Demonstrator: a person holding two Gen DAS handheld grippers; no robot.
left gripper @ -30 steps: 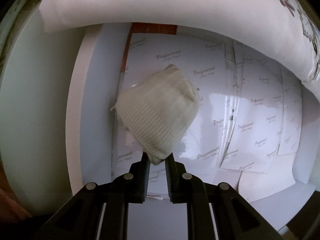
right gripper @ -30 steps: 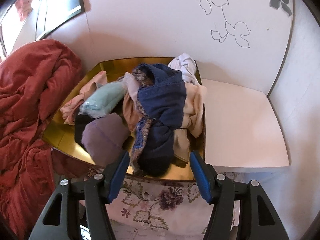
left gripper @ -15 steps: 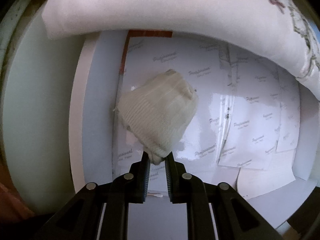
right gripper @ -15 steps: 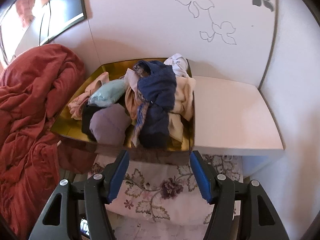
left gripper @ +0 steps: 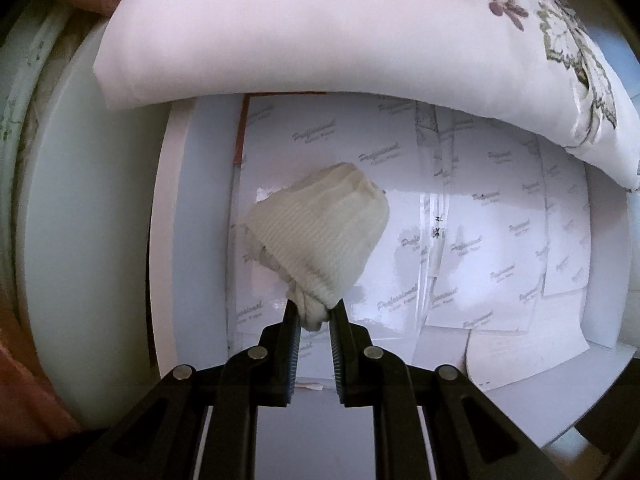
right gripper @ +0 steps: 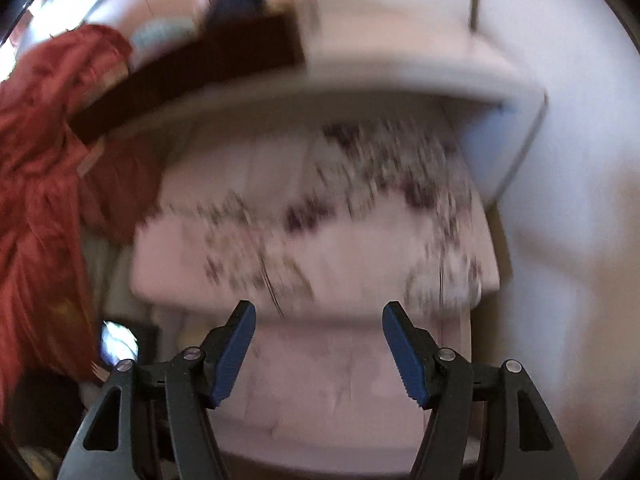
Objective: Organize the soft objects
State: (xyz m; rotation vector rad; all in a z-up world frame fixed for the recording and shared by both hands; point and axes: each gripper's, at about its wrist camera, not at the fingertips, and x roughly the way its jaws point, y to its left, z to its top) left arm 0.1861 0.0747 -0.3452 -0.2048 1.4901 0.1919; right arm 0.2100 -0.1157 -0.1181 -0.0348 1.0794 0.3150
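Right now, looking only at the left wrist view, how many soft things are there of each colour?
Pale green: 1, the rolled sock held in the left gripper.
White with purple flowers: 1, the pillow above it.
Total: 2

Sock (left gripper: pixel 320 236) above papers (left gripper: pixel 500 248), pillow (left gripper: pixel 320 28) behind, blanket (right gripper: pixel 44 184) seemingly left

Ribbed knit sock bundle (left gripper: pixel 324 236), matt cloth. Glossy printed paper sheets (left gripper: pixel 500 248) beneath. Smooth floral-print pillow (left gripper: pixel 320 28), cloth. Rust-red blanket (right gripper: pixel 36 184), crumpled, probably plush; view blurred.
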